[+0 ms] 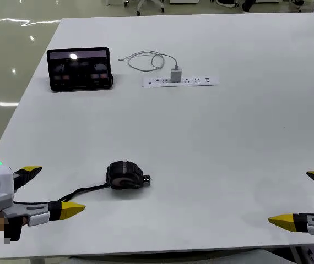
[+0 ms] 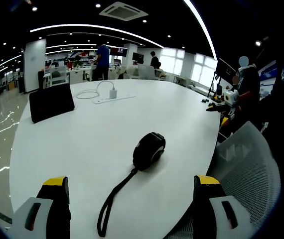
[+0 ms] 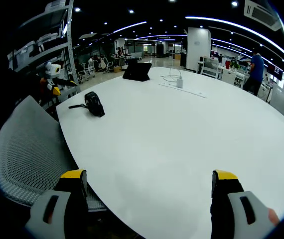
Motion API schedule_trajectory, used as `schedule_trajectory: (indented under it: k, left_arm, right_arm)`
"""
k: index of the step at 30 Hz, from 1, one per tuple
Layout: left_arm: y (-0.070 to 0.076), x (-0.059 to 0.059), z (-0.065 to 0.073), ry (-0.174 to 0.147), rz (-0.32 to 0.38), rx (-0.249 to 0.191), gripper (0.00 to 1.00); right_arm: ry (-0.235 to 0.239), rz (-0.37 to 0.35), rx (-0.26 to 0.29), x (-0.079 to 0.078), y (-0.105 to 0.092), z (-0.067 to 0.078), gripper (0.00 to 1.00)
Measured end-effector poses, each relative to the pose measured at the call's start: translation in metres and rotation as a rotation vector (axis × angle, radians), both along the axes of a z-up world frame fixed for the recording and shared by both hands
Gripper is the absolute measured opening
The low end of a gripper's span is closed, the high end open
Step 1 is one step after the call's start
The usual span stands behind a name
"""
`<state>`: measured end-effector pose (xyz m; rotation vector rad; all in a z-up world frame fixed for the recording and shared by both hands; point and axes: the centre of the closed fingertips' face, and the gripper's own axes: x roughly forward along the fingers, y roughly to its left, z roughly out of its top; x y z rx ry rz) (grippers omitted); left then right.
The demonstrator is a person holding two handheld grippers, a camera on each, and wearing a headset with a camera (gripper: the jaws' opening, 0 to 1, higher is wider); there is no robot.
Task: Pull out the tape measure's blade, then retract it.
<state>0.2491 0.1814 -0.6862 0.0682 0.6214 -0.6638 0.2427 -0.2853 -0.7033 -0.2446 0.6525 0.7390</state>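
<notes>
White table (image 1: 228,165) spreads before us, with the black tape measure (image 1: 125,175) lying near its front left, blade in, its strap (image 1: 82,191) trailing toward our left tool (image 1: 60,188). We hold both tools wide and empty, the right tool (image 1: 290,197) well apart from it. Farther back we see 1 tablet (image 1: 80,69) and 1 power strip (image 1: 180,82).

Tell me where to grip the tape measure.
Likely across the rounded black case of the tape measure, left gripper coming from the strap side nearest it, leaving the small tab at the far end free for the right gripper.
</notes>
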Motion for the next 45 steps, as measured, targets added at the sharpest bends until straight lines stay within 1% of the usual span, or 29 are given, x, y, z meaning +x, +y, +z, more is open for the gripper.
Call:
schedule_trajectory:
  k: [5, 10, 13, 14, 15, 16, 18, 20, 21, 22, 23, 24, 25, 26, 28, 30, 32, 33, 35, 37, 38, 39, 40, 41, 43, 45]
  left_arm:
    - [-0.001, 0.001, 0.001, -0.001, -0.002, -0.002, 1.00]
    - [-0.006, 0.001, 0.002, -0.003, -0.021, 0.001, 1.00]
    - [-0.007, 0.004, -0.001, -0.004, -0.037, 0.027, 1.00]
    - [-0.009, 0.005, -0.001, 0.000, -0.044, 0.026, 1.00]
    - [-0.011, 0.005, -0.002, 0.008, -0.054, 0.025, 1.00]
    - [-0.014, 0.005, -0.004, 0.021, -0.068, 0.034, 1.00]
    - [-0.018, 0.007, -0.005, 0.020, -0.090, 0.047, 1.00]
    - [-0.024, 0.009, -0.007, 0.034, -0.127, 0.060, 1.00]
    - [-0.027, 0.008, -0.012, 0.067, -0.164, 0.081, 0.99]
    - [-0.028, 0.009, -0.014, 0.084, -0.178, 0.093, 0.97]
    - [-0.032, 0.015, -0.014, 0.065, -0.191, 0.106, 0.96]
    - [-0.035, 0.018, -0.014, 0.053, -0.207, 0.117, 0.96]
    - [-0.038, 0.020, -0.014, 0.050, -0.218, 0.123, 0.97]
    - [-0.044, 0.023, -0.014, 0.055, -0.230, 0.122, 0.97]
    - [-0.051, 0.029, -0.013, 0.051, -0.255, 0.131, 0.98]
    - [-0.056, 0.032, -0.013, 0.057, -0.280, 0.138, 0.98]
    - [-0.061, 0.032, -0.014, 0.060, -0.331, 0.170, 0.96]
    - [-0.063, 0.033, -0.016, 0.061, -0.358, 0.196, 0.95]
    - [-0.067, 0.036, -0.017, 0.053, -0.385, 0.228, 0.95]
    - [-0.070, 0.034, -0.019, 0.077, -0.416, 0.244, 0.95]
    - [-0.076, 0.031, -0.020, 0.098, -0.449, 0.239, 0.95]
    - [-0.079, 0.029, -0.021, 0.112, -0.475, 0.242, 0.96]
    - [-0.081, 0.029, -0.022, 0.111, -0.496, 0.261, 0.96]
    - [-0.082, 0.032, -0.025, 0.102, -0.516, 0.300, 0.96]
    - [-0.083, 0.034, -0.028, 0.102, -0.555, 0.344, 0.96]
    - [-0.085, 0.037, -0.028, 0.099, -0.571, 0.367, 0.96]
  right_arm:
    - [0.000, -0.004, 0.002, -0.001, -0.001, 0.001, 1.00]
    - [-0.010, -0.001, 0.007, 0.002, -0.001, 0.002, 1.00]
    - [-0.009, 0.001, 0.017, 0.007, 0.002, 0.002, 1.00]
    - [-0.014, 0.007, 0.021, 0.009, 0.003, 0.003, 1.00]
    - [-0.032, 0.016, 0.024, 0.012, 0.005, 0.005, 1.00]
    - [-0.043, 0.025, 0.030, 0.014, 0.009, 0.007, 1.00]
    - [-0.043, 0.023, 0.035, 0.018, 0.011, 0.009, 1.00]
    - [-0.040, 0.027, 0.044, 0.023, 0.014, 0.009, 1.00]
    - [-0.044, 0.028, 0.044, 0.027, 0.017, 0.009, 1.00]
    - [-0.053, 0.026, 0.038, 0.030, 0.018, 0.008, 1.00]
    - [-0.052, 0.034, 0.033, 0.033, 0.023, 0.007, 1.00]
    - [-0.047, 0.045, 0.037, 0.035, 0.027, 0.006, 1.00]
    - [-0.043, 0.055, 0.040, 0.036, 0.032, 0.005, 1.00]
    - [-0.044, 0.071, 0.033, 0.038, 0.038, 0.004, 1.00]
    - [-0.051, 0.105, 0.030, 0.040, 0.050, 0.005, 1.00]
    - [-0.048, 0.123, 0.030, 0.042, 0.058, 0.006, 1.00]
    - [-0.052, 0.146, 0.033, 0.044, 0.068, 0.007, 1.00]
    - [-0.055, 0.158, 0.033, 0.045, 0.073, 0.008, 1.00]
    - [-0.056, 0.181, 0.031, 0.045, 0.080, 0.009, 1.00]
    - [-0.057, 0.201, 0.029, 0.045, 0.084, 0.010, 1.00]
    - [-0.059, 0.213, 0.029, 0.045, 0.088, 0.010, 1.00]
    - [-0.060, 0.220, 0.029, 0.045, 0.089, 0.011, 1.00]
    - [-0.062, 0.226, 0.025, 0.045, 0.091, 0.011, 1.00]
    - [-0.063, 0.236, 0.025, 0.045, 0.093, 0.011, 1.00]
    - [-0.062, 0.252, 0.024, 0.045, 0.098, 0.011, 1.00]
    - [-0.065, 0.261, 0.018, 0.045, 0.099, 0.011, 1.00]
